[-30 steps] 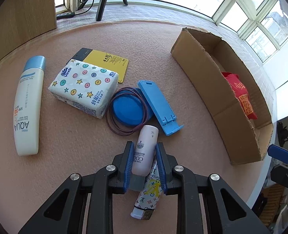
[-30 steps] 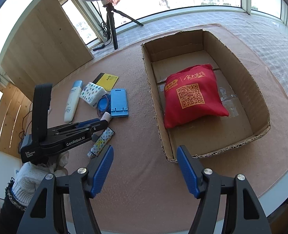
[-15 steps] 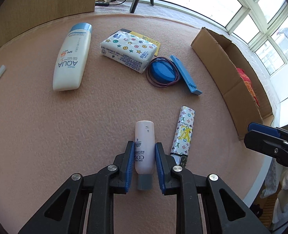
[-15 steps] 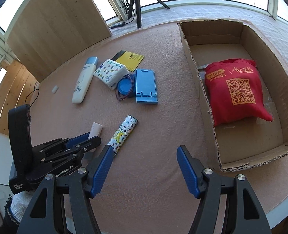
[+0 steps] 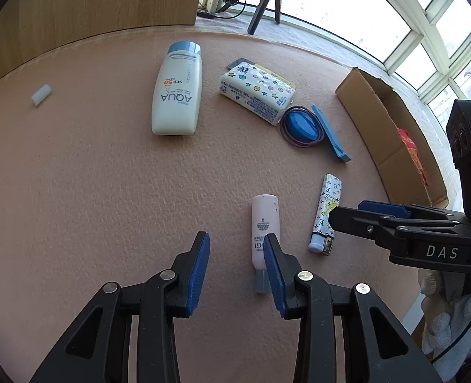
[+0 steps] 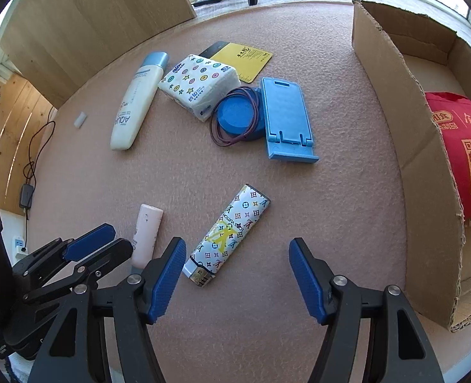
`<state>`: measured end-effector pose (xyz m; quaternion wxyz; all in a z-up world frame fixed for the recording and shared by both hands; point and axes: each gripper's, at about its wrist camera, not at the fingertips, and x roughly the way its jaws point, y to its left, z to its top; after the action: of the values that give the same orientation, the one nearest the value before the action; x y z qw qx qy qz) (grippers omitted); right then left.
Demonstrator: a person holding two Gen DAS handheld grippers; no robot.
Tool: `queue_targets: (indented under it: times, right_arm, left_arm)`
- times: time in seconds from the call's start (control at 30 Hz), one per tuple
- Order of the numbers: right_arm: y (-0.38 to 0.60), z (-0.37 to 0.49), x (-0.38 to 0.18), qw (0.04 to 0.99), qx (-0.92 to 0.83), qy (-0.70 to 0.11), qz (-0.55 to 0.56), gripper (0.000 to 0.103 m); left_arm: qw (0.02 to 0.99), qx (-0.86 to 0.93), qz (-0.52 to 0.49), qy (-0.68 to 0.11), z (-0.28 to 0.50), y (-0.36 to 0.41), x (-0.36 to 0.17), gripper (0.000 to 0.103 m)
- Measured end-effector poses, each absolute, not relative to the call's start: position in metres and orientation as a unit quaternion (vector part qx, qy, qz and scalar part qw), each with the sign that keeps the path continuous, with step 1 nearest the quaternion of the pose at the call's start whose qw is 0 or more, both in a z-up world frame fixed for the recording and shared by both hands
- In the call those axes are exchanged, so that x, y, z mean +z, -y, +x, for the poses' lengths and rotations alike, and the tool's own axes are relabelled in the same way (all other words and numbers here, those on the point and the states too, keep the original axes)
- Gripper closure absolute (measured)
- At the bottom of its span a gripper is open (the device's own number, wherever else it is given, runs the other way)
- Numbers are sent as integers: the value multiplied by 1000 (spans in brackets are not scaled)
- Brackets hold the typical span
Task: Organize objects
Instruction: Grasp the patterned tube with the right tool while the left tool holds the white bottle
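Note:
A small pink tube [image 5: 264, 220] lies flat on the pink felt table [image 5: 108, 175]. My left gripper [image 5: 235, 245] is open above its cap end, and the right finger overlaps the tube. Just to the right lies a patterned lighter [image 6: 229, 233]. My right gripper [image 6: 235, 249] is open with the lighter's near end between its fingers, closer to the left one. The left gripper [image 6: 114, 239] also shows in the right wrist view, beside the tube [image 6: 147, 229]. A cardboard box [image 6: 395, 95] at the right holds a red bag [image 6: 459, 146].
Farther back lie a white AQUA sunscreen bottle [image 5: 178, 95], a star-printed tissue pack [image 5: 257, 92], a blue round lid ringed by a rubber band [image 5: 301, 124], a blue phone stand [image 6: 286, 118] and a yellow card [image 6: 245, 59]. A small white piece [image 5: 41, 95] sits far left.
My left gripper carried the pink tube back toward the near edge, then opened and let it go onto the table. My right gripper came down over the lighter.

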<state>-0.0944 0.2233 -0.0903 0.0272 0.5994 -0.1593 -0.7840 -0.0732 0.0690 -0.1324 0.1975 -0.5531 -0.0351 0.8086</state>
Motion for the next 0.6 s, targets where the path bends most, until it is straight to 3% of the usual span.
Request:
queue_targets:
  times: [0.2,0.37,0.6]
  right_arm:
    - [-209,-104,-95,21,-789,120,602,47]
    - [-200,-108,-95,24,-797,68,600,63]
    - [-206,-100,-95,41,-799,23,600,78]
  left_arm:
    - [207,804,-556,45,-79,-74,-135,65]
    - [215,798,-561,47,-80,-78,-137,61]
    - [221,794,-565,40,-81,-91,-142,56]
